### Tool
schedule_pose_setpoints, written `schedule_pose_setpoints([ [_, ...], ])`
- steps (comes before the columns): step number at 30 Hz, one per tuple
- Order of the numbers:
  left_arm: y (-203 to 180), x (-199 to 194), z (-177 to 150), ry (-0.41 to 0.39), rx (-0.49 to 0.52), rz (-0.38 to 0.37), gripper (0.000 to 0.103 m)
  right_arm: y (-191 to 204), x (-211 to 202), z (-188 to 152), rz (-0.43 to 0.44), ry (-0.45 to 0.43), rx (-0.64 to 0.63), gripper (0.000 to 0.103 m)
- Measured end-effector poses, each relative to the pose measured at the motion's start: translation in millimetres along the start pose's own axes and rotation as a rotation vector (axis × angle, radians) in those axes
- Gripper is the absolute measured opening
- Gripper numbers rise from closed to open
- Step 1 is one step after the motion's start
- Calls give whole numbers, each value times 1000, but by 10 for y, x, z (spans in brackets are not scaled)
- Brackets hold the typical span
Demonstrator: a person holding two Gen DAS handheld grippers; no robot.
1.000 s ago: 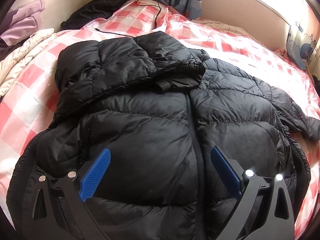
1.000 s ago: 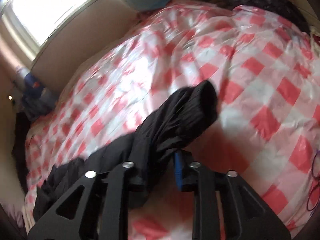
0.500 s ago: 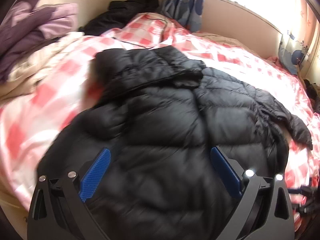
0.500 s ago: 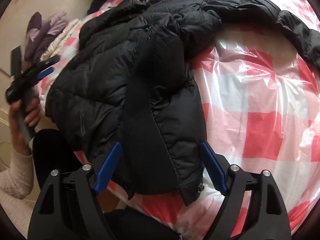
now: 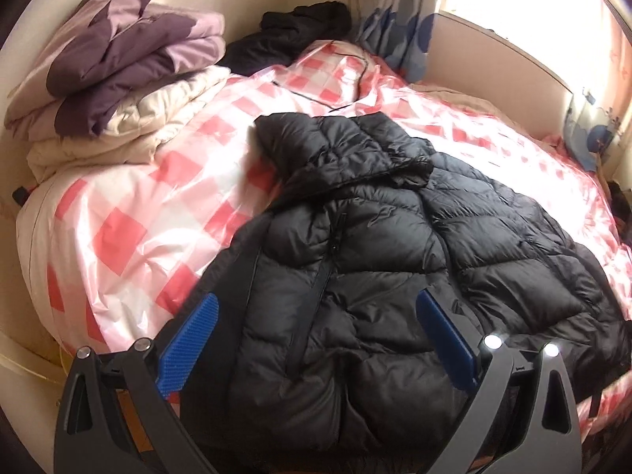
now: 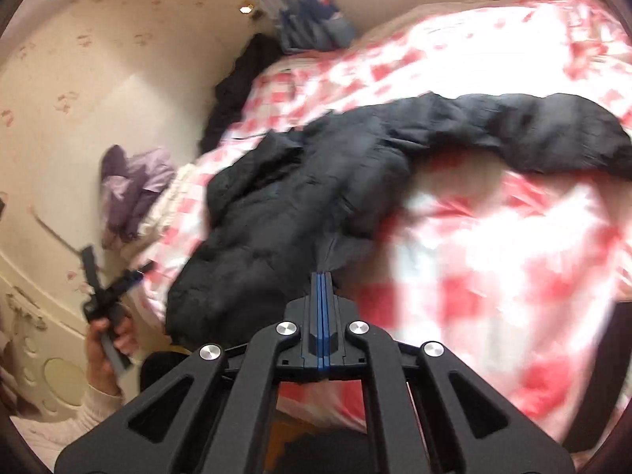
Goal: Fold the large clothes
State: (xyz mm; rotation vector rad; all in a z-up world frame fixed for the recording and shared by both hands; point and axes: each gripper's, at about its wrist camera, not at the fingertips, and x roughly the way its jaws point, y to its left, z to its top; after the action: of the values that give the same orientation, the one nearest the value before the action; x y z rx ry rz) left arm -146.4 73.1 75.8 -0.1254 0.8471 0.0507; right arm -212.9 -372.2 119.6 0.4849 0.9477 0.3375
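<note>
A black quilted puffer jacket (image 5: 395, 260) is seen spread front-up on a bed covered with a glossy pink-and-white checked sheet (image 5: 130, 213). Its hood is turned toward the far end of the bed, and its hem lies at the near edge, where the fabric hangs slightly over the side. One sleeve (image 6: 513, 134) is stretched out across the checked sheet, away from the body of the jacket.

The left gripper (image 5: 316, 339) is held above the hem with its blue-padded fingers (image 5: 189, 343) spread wide apart; nothing is held between them. In the right wrist view the same gripper (image 6: 114, 288) is seen in the person's hand (image 6: 106, 343), off the bed edge and apart from the jacket.

The right gripper (image 6: 322, 276) is closed, its blue pads pressed together on a pinch of the jacket's edge at the near side of the bed; that view is blurred.

Bare sheet is seen to the left of the jacket and beyond the hood. A stack of folded purple and cream quilts (image 5: 114, 79) is piled at the far left corner, and a heap of dark clothing (image 5: 292, 35) lies against the far wall.
</note>
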Motion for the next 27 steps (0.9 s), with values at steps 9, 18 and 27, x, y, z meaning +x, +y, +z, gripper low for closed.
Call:
schedule_pose_setpoints([
  [9,-175,318,90,23,115,32,96,-148,175,-442,-214,30,42,2],
  [18,-897,1056,806,-96,365,144,96,438,730,846,35,-227,16,76],
  [27,-1684,1923,1359,-138,703,261,96,144,2552,1044,124,-140,283,76],
])
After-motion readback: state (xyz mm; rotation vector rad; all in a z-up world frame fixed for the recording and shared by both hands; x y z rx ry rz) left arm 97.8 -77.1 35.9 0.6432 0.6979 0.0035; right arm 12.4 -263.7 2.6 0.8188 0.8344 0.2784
